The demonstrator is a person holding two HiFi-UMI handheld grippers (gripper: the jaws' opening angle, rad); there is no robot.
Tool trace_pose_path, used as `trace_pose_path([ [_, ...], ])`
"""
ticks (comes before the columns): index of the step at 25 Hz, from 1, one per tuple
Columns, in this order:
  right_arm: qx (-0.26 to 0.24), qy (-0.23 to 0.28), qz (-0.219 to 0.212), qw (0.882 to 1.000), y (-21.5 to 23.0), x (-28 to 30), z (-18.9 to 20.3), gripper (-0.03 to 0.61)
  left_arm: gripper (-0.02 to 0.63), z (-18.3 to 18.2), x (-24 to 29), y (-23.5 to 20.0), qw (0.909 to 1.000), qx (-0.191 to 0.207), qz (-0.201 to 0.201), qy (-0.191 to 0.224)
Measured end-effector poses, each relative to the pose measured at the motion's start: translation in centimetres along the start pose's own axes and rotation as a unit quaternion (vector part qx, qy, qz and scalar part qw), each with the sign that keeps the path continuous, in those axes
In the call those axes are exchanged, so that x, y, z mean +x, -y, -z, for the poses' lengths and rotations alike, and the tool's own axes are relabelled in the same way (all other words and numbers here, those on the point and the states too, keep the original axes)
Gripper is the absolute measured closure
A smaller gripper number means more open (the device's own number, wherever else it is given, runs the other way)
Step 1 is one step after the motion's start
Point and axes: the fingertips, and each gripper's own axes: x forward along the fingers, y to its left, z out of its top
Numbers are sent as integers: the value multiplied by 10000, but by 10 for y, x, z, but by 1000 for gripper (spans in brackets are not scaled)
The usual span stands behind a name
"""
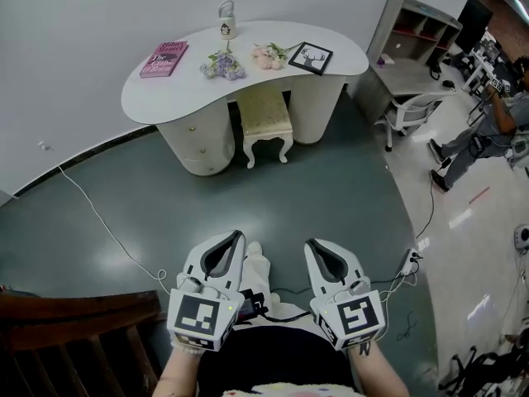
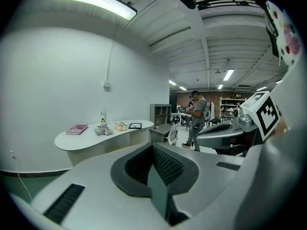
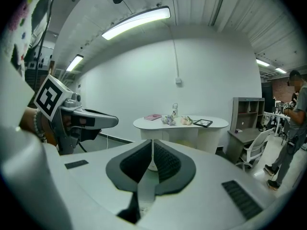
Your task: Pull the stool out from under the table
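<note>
A cream stool (image 1: 265, 121) with a padded seat and curved legs stands tucked under the white kidney-shaped table (image 1: 347, 59) at the far wall. In the right gripper view its seat (image 3: 184, 141) shows just below the tabletop (image 3: 220, 122). My left gripper (image 1: 234, 237) and right gripper (image 1: 315, 244) are held side by side near my body, well short of the stool, both shut with nothing between the jaws. The left gripper (image 2: 153, 145) looks towards the table (image 2: 67, 140) from a distance. The right gripper (image 3: 152, 141) points straight at the table.
On the table lie a pink book (image 1: 164, 58), a white bottle (image 1: 226, 20), flower bunches (image 1: 222, 64) and a framed picture (image 1: 311, 58). A grey desk with shelves (image 1: 409, 35) and a white chair (image 1: 410, 112) stand to the right. A person (image 1: 488, 126) walks there. Cables (image 1: 99, 213) cross the floor. A dark wooden chair (image 1: 74, 337) is at my left.
</note>
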Motion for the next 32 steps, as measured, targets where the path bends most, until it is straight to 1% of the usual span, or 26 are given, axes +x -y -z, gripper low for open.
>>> trace_pose_path([
  [6,52,-32,183,9998,24,32,-10,538,597,-11,43,-19,9997,51,219,25],
  [17,135,79,522,9985,68,110,-57,538,597,-53,125,-72,9974,269,662,73],
  [21,101,112,605,9981,78,133,-70,538,597,-64,146,-90,9965,339,757,100],
  [28,112,173,751,9970,94,171,-87,538,597,-77,176,-118,9938,617,920,104],
  [32,100,174,796,9966,96,189,-91,538,597,-78,187,-133,9936,617,940,103],
])
